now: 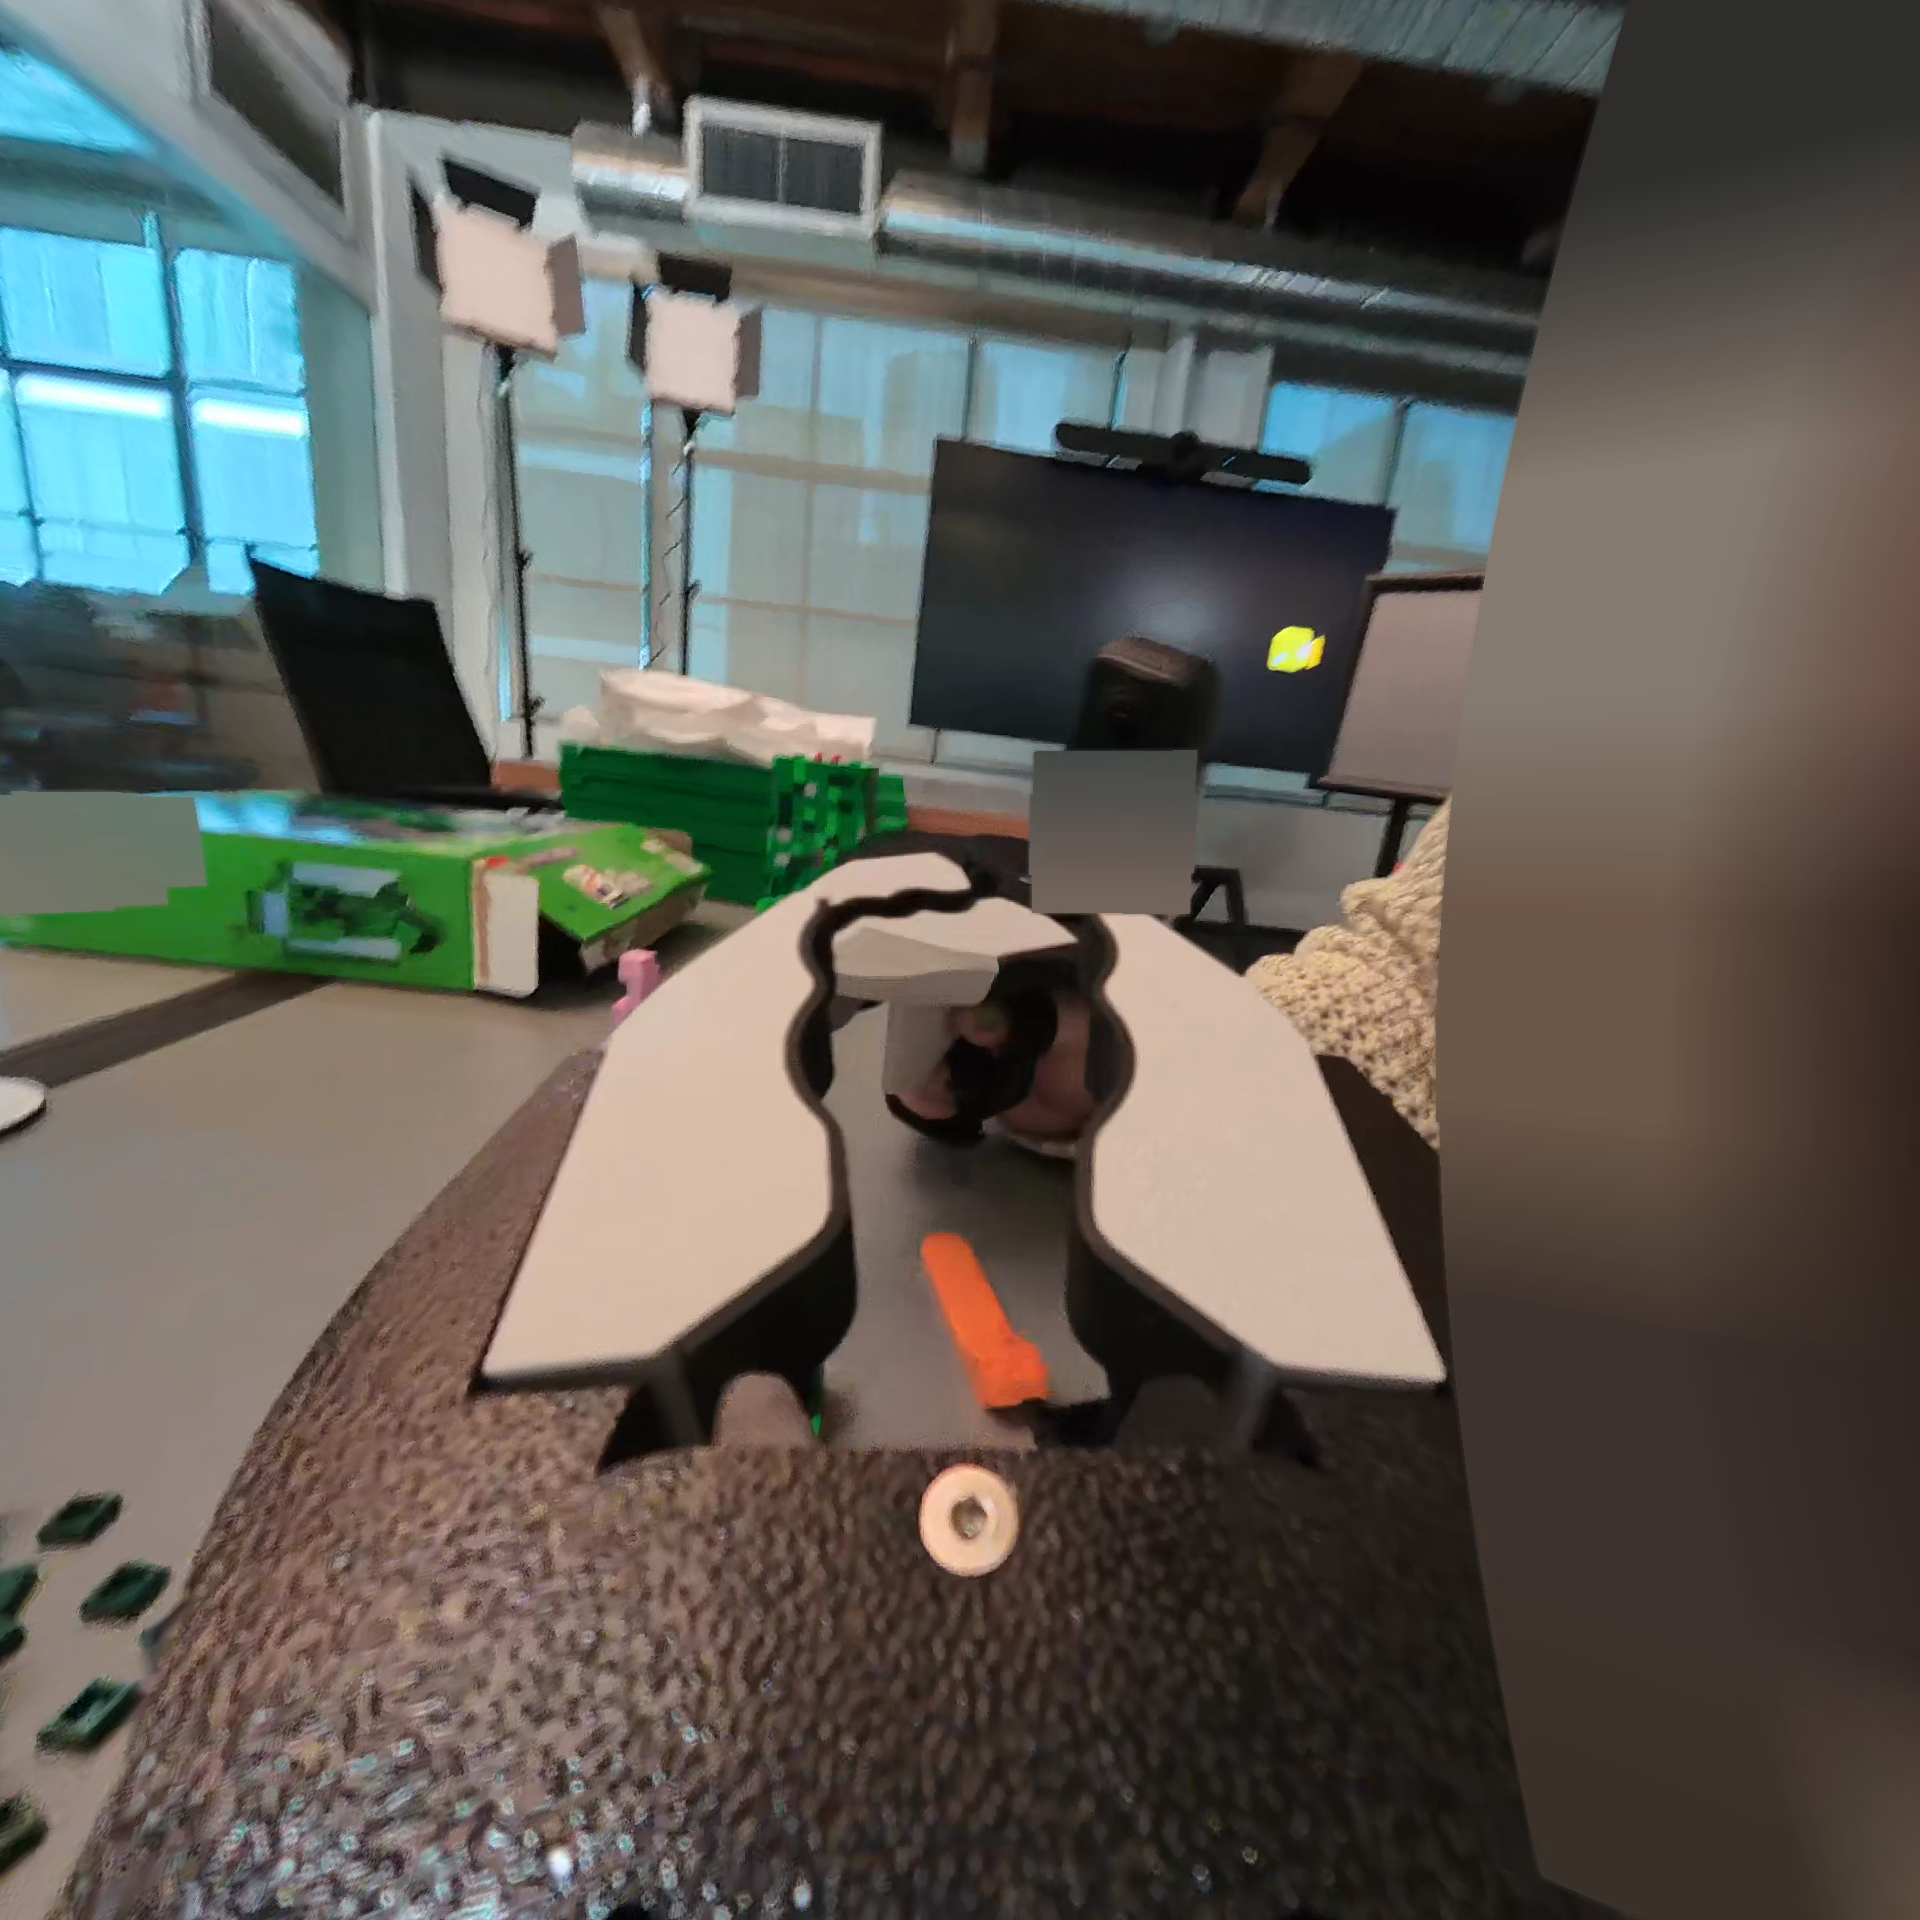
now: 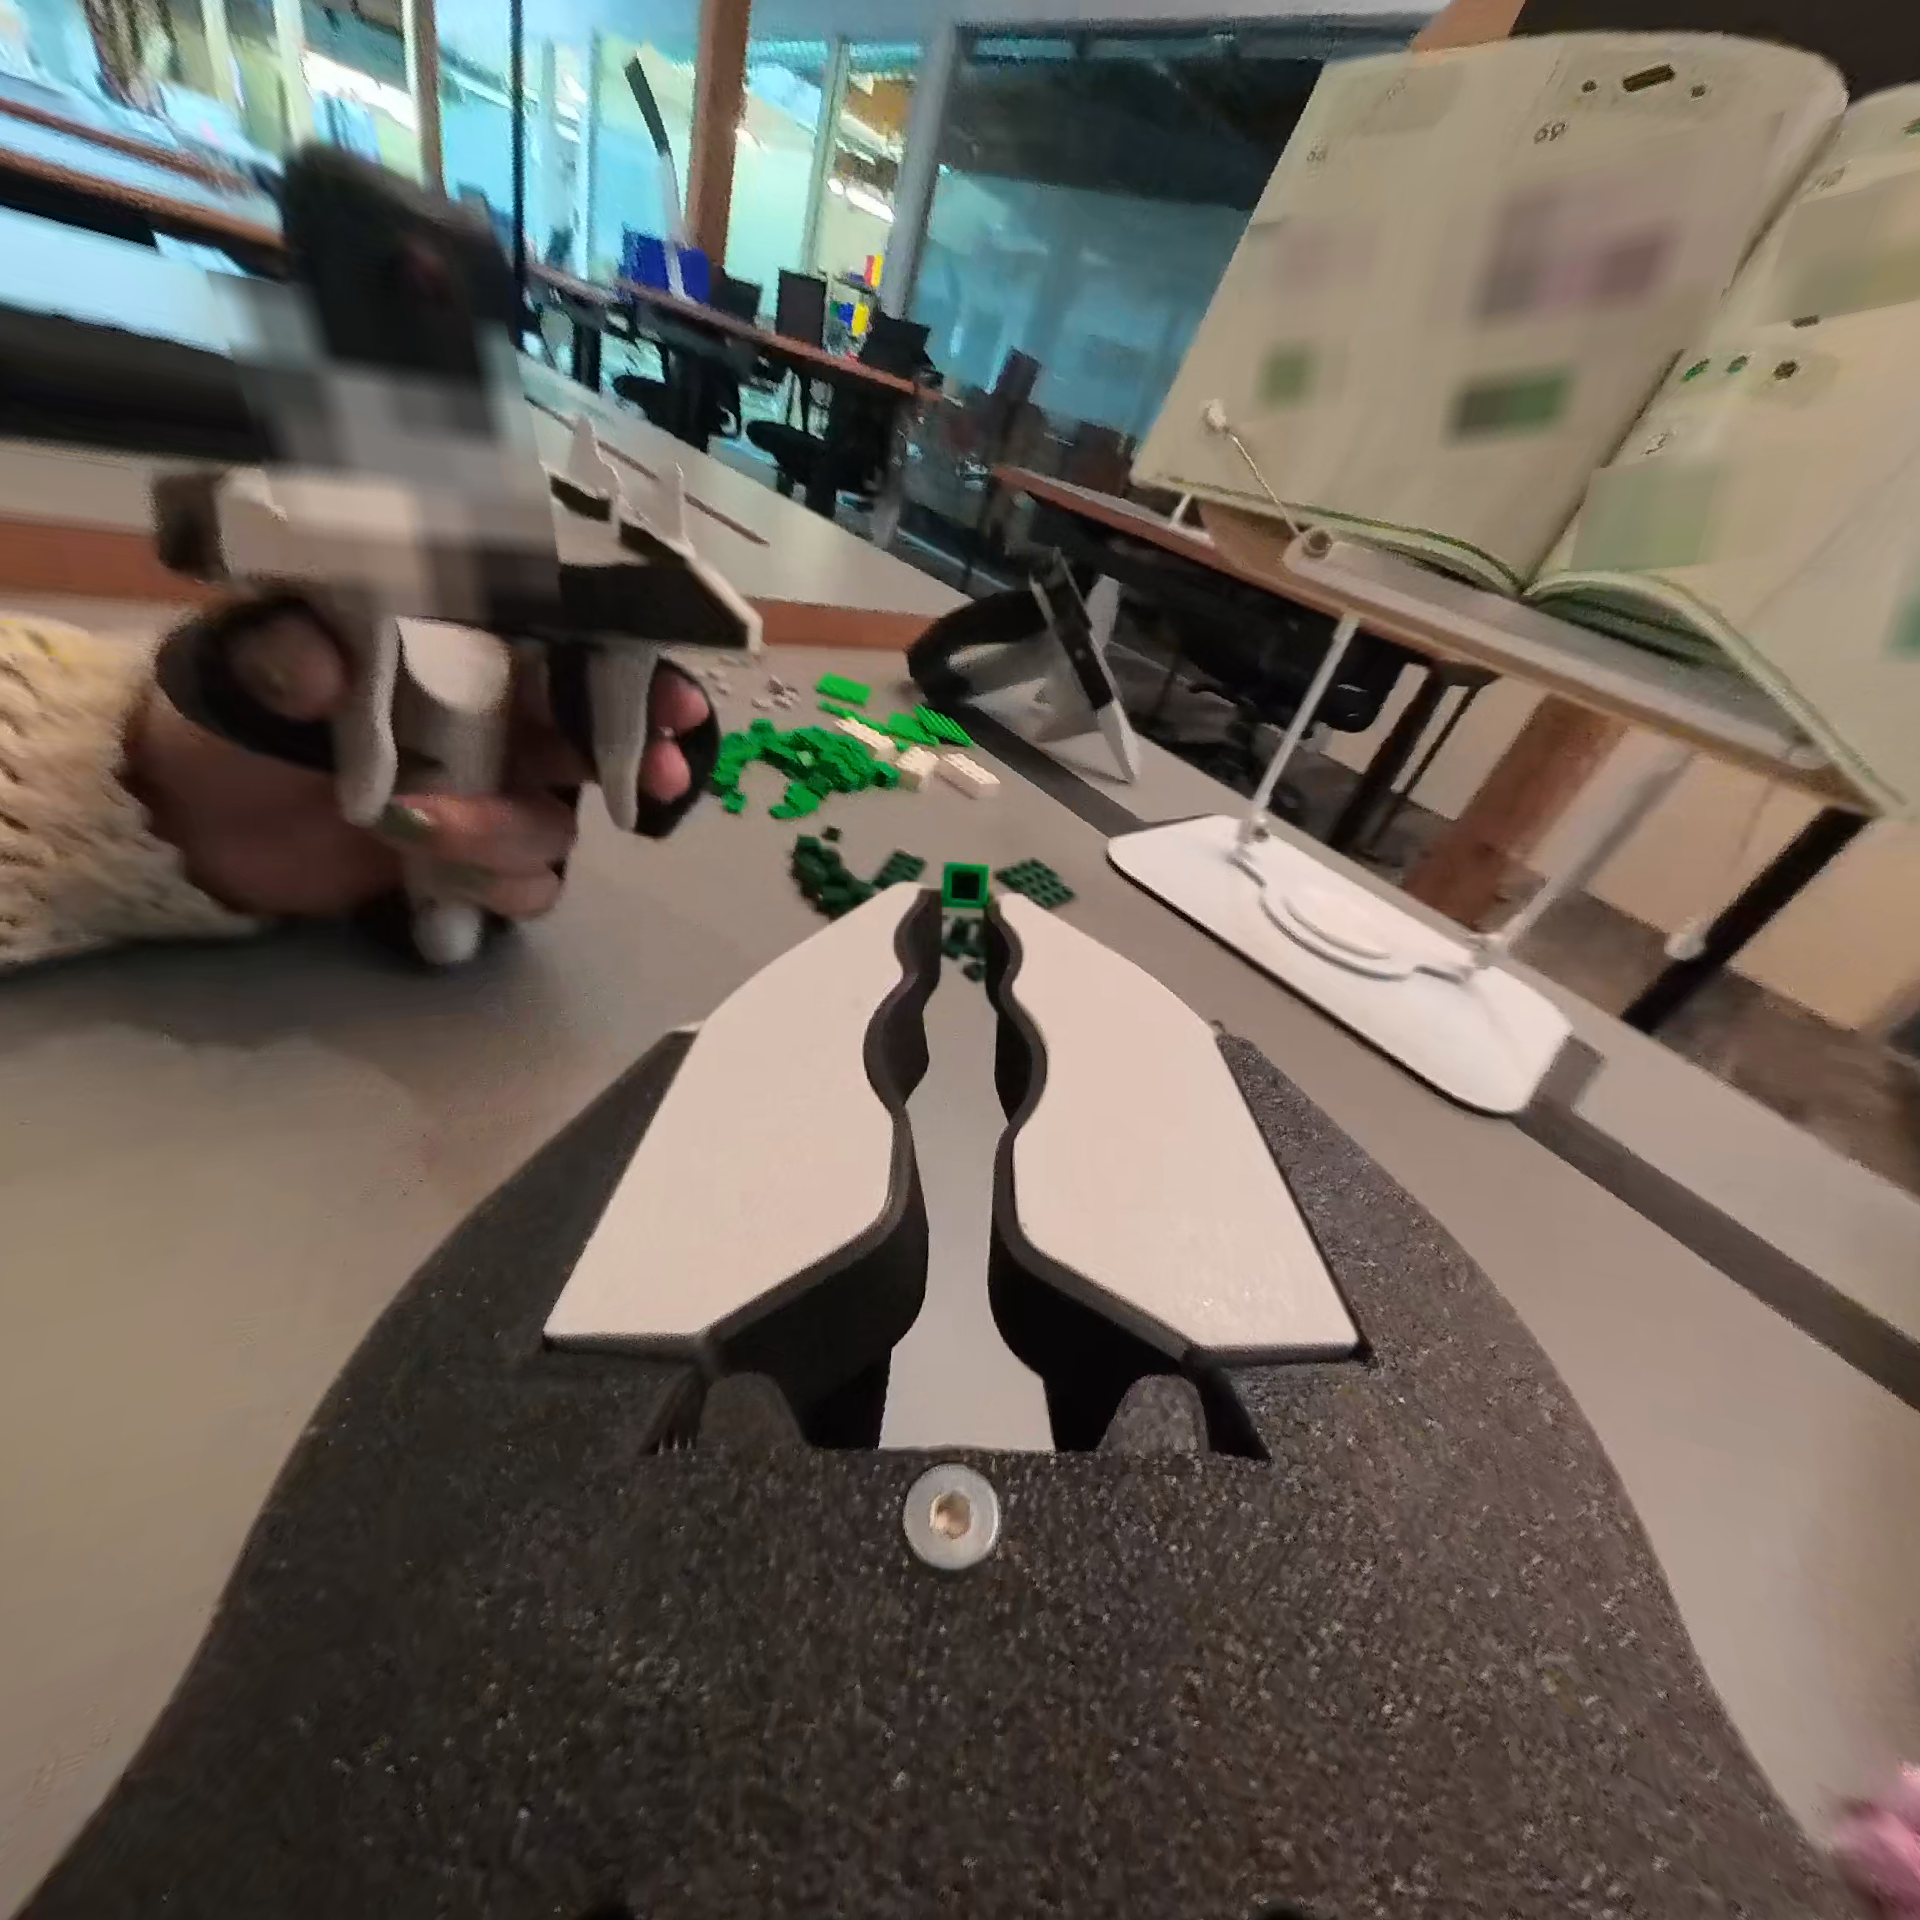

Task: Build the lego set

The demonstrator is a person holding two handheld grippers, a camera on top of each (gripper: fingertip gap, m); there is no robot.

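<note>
Between right claw tips: small green brick point(image 2: 963, 885), pinched at the very ends by the right claw point(image 2: 961, 914), raised over the tabletop point(image 2: 260, 1143).
Left claw point(image 1: 961, 935): jaws apart, nothing in them.
Loose parts: green and white pieces point(image 2: 831, 753) heaped on tabletop, dark green plates point(image 2: 1034, 881) nearer.
Risk: shallow tip hold; brick could twist or pop out under pressing force.
Containers: green box point(image 1: 343, 894), end flap open; contents not visible.
Reference: instruction booklet point(image 2: 1507, 312) on stand.

No legible text: print on the green box point(image 1: 343, 904) & open booklet point(image 2: 1507, 312) is too blurred.
</note>
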